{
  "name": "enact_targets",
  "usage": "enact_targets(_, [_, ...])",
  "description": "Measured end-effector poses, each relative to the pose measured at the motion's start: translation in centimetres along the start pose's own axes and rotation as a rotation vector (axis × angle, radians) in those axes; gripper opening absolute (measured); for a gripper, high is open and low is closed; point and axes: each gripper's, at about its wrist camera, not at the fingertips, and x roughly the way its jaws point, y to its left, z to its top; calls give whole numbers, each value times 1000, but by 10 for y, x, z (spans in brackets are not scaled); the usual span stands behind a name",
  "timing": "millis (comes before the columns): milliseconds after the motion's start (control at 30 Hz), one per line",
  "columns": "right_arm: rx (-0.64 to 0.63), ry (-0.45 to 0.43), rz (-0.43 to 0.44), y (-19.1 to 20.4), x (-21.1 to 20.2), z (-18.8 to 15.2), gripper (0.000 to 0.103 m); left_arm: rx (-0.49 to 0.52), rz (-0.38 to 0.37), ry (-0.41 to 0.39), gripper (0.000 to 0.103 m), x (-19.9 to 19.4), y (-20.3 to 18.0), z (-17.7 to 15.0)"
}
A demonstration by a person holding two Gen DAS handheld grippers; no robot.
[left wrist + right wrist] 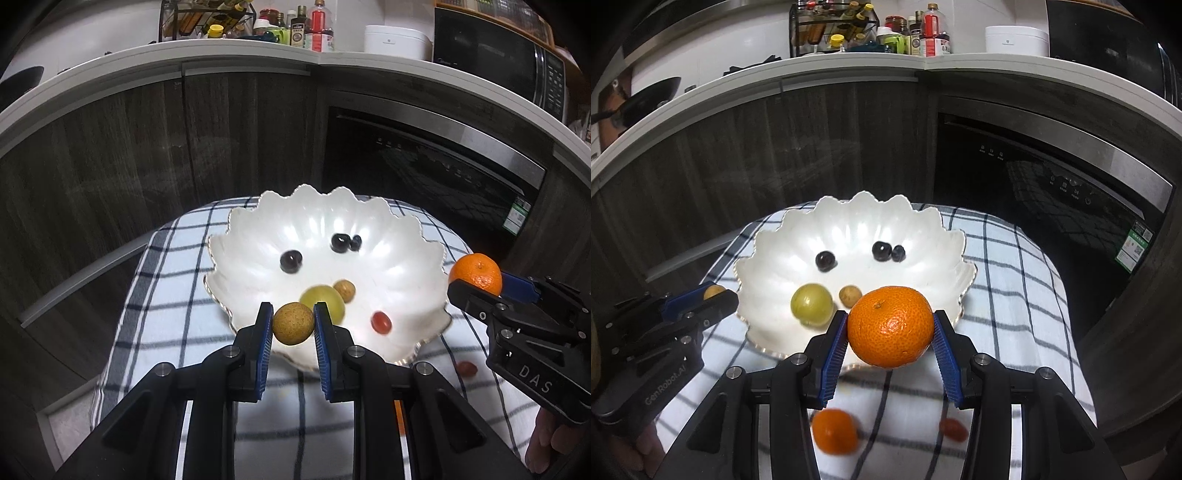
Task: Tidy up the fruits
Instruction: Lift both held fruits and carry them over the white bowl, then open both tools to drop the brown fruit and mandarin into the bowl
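Left gripper (pixel 293 324) was clenched on a small brown fruit (pixel 293 324), right gripper (pixel 891 328) clenched on an orange (pixel 890 326), both held over the near rim of the scalloped white bowl (pixel 388 218) on the checked cloth (pixel 162 295); beyond the fingertips the bowl held a green fruit (pixel 327 299), a second small brown fruit (pixel 345 290), three dark berries (pixel 290 260) and a red tomato (pixel 381 322). Left view alone showed that tomato in the bowl. Right view alone showed a second orange (pixel 834 430) fully, on the cloth below the gripper, beside a red fruit (pixel 953 429).
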Motion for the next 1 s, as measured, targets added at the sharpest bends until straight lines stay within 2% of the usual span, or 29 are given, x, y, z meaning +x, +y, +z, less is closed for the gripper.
enact_targets(400, [53,47,-35,-8,37,24,47,-10,31,24,23,36,15,21])
enact_targets(833, [83,137,-73,-19,74,31,47,0,46,72,23,67,19,31])
enact_targets(1000, [72,142,-95,-19,78,33,48,-9,63,73,38,69,21,31])
